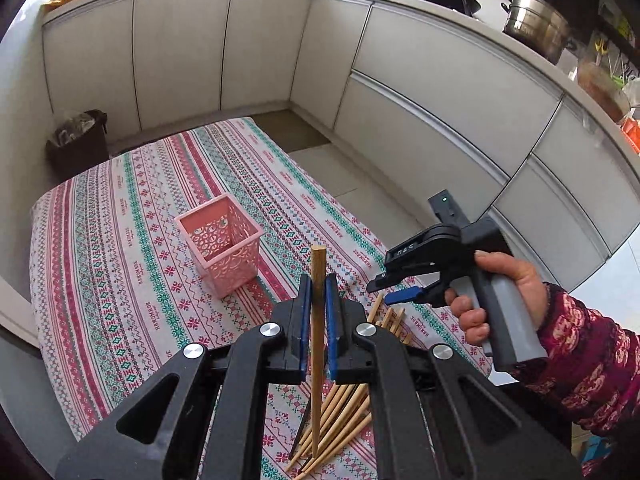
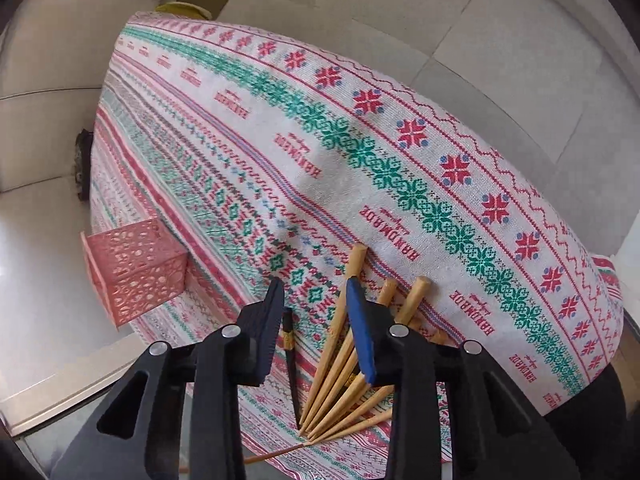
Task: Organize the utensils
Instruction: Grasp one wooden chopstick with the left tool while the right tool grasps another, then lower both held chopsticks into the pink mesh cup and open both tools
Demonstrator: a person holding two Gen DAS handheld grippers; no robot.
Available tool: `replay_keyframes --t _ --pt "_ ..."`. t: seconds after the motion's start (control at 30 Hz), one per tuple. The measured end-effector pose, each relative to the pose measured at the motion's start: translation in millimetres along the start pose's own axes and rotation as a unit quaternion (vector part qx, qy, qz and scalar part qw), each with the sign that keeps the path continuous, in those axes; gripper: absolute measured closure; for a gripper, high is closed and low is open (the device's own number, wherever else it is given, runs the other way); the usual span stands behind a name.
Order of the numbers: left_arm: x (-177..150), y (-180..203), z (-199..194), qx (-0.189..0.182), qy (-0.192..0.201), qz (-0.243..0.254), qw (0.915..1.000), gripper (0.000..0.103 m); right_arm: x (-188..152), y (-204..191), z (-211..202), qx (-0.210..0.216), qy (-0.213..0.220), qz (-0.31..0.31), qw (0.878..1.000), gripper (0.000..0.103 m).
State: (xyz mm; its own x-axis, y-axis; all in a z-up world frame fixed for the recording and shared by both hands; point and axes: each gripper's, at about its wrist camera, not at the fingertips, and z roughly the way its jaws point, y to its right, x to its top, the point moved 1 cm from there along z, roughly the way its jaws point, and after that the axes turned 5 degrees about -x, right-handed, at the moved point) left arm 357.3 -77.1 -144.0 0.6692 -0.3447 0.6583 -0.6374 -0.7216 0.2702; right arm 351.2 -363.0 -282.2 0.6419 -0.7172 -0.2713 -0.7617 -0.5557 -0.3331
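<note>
While the pink lattice basket (image 1: pixel 222 242) stands upright left of centre in the left wrist view on the patterned tablecloth (image 1: pixel 120 240), nothing can be seen inside it. Bare cloth is seen around the basket up to the cloth's edges at the upper and left parts of the frame, with white cabinets (image 1: pixel 180 48) beyond. A single wooden chopstick (image 1: pixel 318 320) is held upright at lower centre, the left gripper (image 1: pixel 319 292) being clamped on it between blue pads. The remaining chopsticks (image 2: pixel 340 380) lie fanned at the lower centre of the right wrist view, near the cloth's lower edge. The right gripper (image 2: pixel 316 312) is angled down over them, its jaws partly apart, straddling one dark chopstick (image 2: pixel 290 356) unpressed. A hand (image 1: pixel 500 300) in a patterned sleeve (image 1: pixel 592 368) grasps its handle.
</note>
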Motion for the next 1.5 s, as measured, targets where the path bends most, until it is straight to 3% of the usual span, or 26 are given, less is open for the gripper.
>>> replay_keyframes --t 0.1,0.23,0.37,0.5,0.57,0.73,0.9,1.1,1.33,1.5 --pt "1 -1 -16 -0.004 0.017 0.001 0.9999 0.097 6 -2 9 -0.048 -0.002 0.002 0.999 0.073" --pt "1 -4 -35 -0.003 0.033 -0.011 0.9994 0.097 11 -15 18 -0.076 -0.006 0.010 0.997 0.079" --pt "0 -8 -45 0.003 0.040 -0.024 0.9989 0.097 11 -31 21 -0.117 0.012 0.006 0.993 0.092" --pt "-1 -10 -56 0.012 0.046 -0.035 0.9983 0.097 7 -40 23 -0.090 0.026 0.011 0.996 0.093" --pt "-2 -11 -62 0.020 0.047 -0.039 0.9979 0.097 -6 -36 20 -0.057 0.030 0.003 0.998 0.094" --pt "0 -4 -78 0.033 0.061 -0.043 0.9966 0.097 -54 -42 -19 0.001 0.097 -0.070 0.993 0.094" --pt "5 7 -95 0.047 0.082 -0.048 0.9943 0.097 -113 -52 -81 0.077 0.174 -0.154 0.970 0.095" --pt "33 7 -128 0.069 0.143 -0.078 0.9842 0.097 -169 -58 -176 0.118 0.257 -0.230 0.931 0.095" --pt "88 5 -139 0.136 0.234 -0.083 0.9590 0.097 -171 -83 -276 0.135 0.341 -0.262 0.892 0.095" --pt "112 -10 -118 0.187 0.279 -0.079 0.9387 0.097 -157 -101 -309 0.149 0.369 -0.270 0.877 0.095"
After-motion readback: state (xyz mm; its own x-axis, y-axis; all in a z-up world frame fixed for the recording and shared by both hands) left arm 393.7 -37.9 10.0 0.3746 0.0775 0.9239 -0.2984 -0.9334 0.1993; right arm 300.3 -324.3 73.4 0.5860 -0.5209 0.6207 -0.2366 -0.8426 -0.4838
